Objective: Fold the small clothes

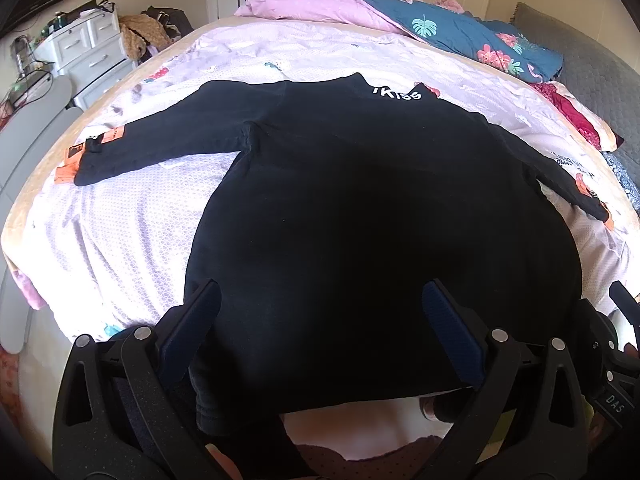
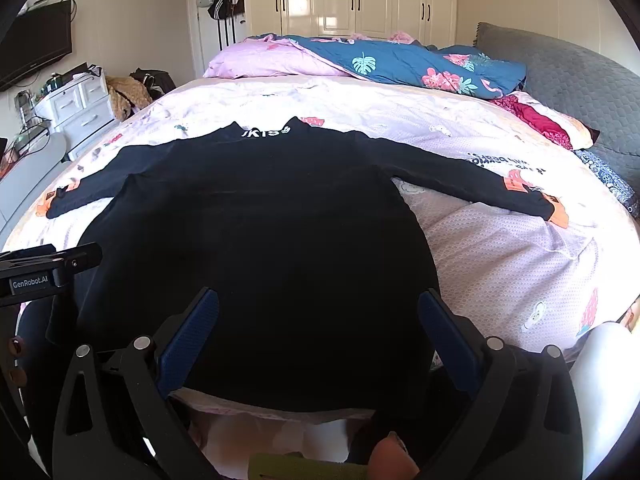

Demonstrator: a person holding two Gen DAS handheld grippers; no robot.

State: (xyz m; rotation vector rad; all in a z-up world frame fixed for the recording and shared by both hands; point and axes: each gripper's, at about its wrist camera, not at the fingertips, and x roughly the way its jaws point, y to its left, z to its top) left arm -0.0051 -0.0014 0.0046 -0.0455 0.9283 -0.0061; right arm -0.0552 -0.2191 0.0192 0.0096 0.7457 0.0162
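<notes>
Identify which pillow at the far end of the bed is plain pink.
The left pillow; the quilt beside it is blue with flowers and leaves.

Shirt (image 2: 256, 232) flat on bed (image 2: 500, 248), quilt (image 2: 400, 64) behind.

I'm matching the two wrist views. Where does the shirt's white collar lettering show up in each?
Left wrist: lettering upper middle, right of centre.
Right wrist: lettering upper middle, left of centre.
Shared landmark: blue floral quilt at the bed's far end.
</notes>
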